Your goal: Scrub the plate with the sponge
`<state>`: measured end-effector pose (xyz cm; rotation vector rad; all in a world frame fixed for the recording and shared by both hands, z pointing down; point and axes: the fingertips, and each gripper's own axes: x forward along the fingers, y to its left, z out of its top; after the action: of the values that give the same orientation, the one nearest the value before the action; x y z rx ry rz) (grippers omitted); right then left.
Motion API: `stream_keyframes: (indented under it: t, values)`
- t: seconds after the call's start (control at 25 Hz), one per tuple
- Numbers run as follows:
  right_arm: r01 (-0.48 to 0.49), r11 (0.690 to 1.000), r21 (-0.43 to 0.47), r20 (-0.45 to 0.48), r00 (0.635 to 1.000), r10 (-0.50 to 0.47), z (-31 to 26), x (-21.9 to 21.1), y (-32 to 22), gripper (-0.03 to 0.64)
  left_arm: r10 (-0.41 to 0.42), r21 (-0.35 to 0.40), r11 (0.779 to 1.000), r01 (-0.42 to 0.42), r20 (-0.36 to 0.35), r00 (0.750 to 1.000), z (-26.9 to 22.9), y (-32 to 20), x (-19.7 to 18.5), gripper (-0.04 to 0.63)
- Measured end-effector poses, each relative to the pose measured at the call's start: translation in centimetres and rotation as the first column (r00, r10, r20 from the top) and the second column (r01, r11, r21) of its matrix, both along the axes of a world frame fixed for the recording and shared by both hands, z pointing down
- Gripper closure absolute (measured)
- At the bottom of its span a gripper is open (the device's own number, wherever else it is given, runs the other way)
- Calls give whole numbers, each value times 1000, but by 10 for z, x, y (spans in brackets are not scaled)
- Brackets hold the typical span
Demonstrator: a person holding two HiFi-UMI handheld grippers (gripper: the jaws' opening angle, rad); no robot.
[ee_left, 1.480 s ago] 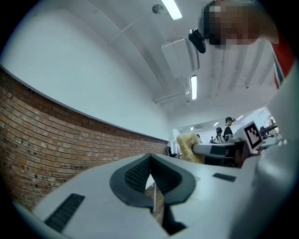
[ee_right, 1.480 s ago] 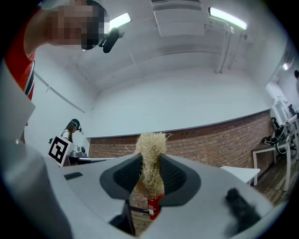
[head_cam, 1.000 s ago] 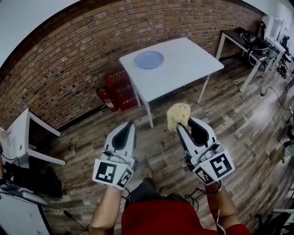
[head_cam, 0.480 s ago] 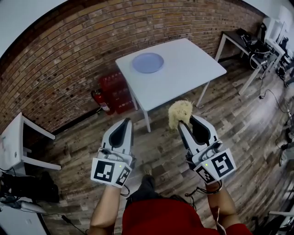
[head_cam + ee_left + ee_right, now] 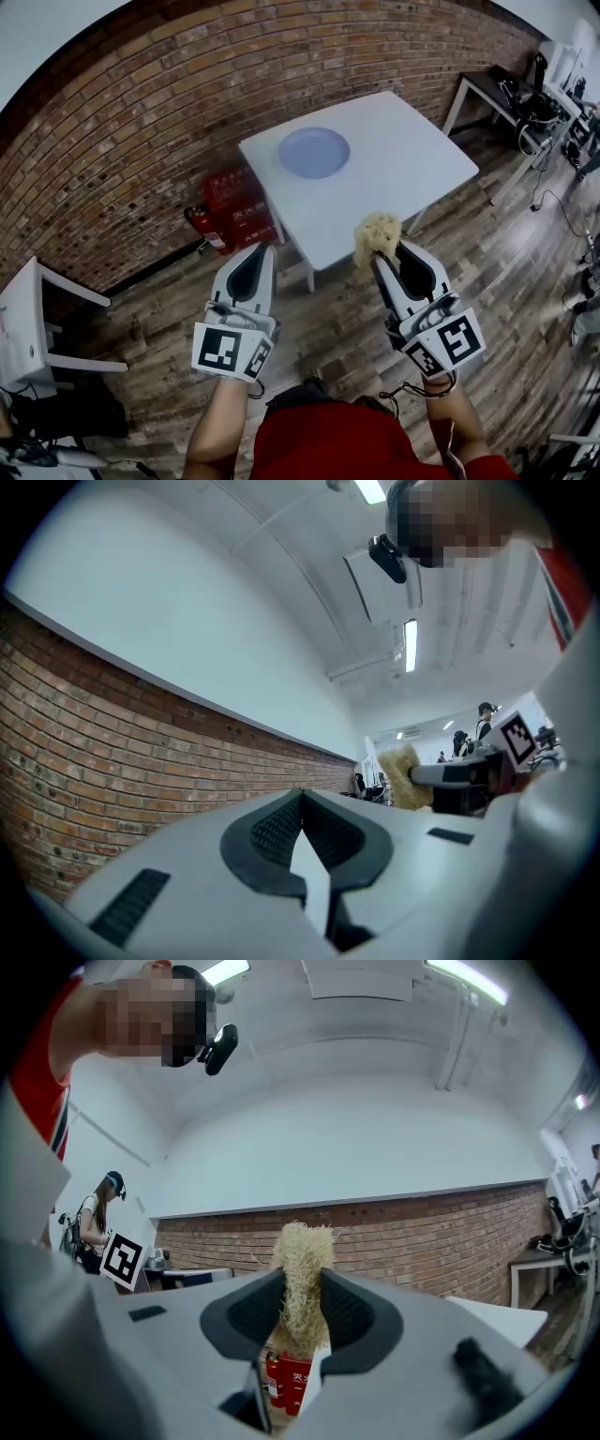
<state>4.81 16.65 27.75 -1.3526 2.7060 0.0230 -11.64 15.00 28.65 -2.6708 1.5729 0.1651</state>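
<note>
Head view, nearest me: my left hand-held gripper (image 5: 260, 251) is pressed together with nothing in it. Beside it, my right hand-held gripper (image 5: 382, 261) pinches the straw-coloured sponge (image 5: 377, 234), which sticks out past the jaw tips. Both hang over the wooden floor (image 5: 169, 309), short of the white desk (image 5: 412, 159). The pale blue plate (image 5: 313, 152) lies near the desk's far left corner, close to the brick wall (image 5: 141, 122).

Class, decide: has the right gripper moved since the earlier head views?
Yes: the right gripper, shut on the sponge, has advanced toward the white table.
</note>
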Motion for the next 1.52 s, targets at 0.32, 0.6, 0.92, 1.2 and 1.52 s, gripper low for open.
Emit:
stream_keyframes:
  t: [0.32, 0.6, 0.92, 1.2, 1.52]
  values:
    - [-42, 999, -22, -30, 999, 42, 7, -25, -73, 497, 26, -22, 999, -26, -14, 1000, 9, -86, -29, 581]
    - [-54, 998, -36, -54, 997, 52, 14, -29, -121, 497, 20, -52, 998, -21, -16, 1000, 23, -136, -36, 581]
    - [-10, 999, -33, -51, 999, 9, 21, -33, -194, 497, -24, -62, 998, 25, 6, 1000, 31, -201, -33, 581]
    - [19, 999, -37, -67, 998, -22, 34, -9, -276, 497, -81, -98, 992, 85, 45, 996, 48, -278, -12, 581]
    - [97, 993, -64, -103, 989, -103, 43, 2, -373, 497, -191, -198, 960, 197, 47, 980, 77, -359, -9, 580]
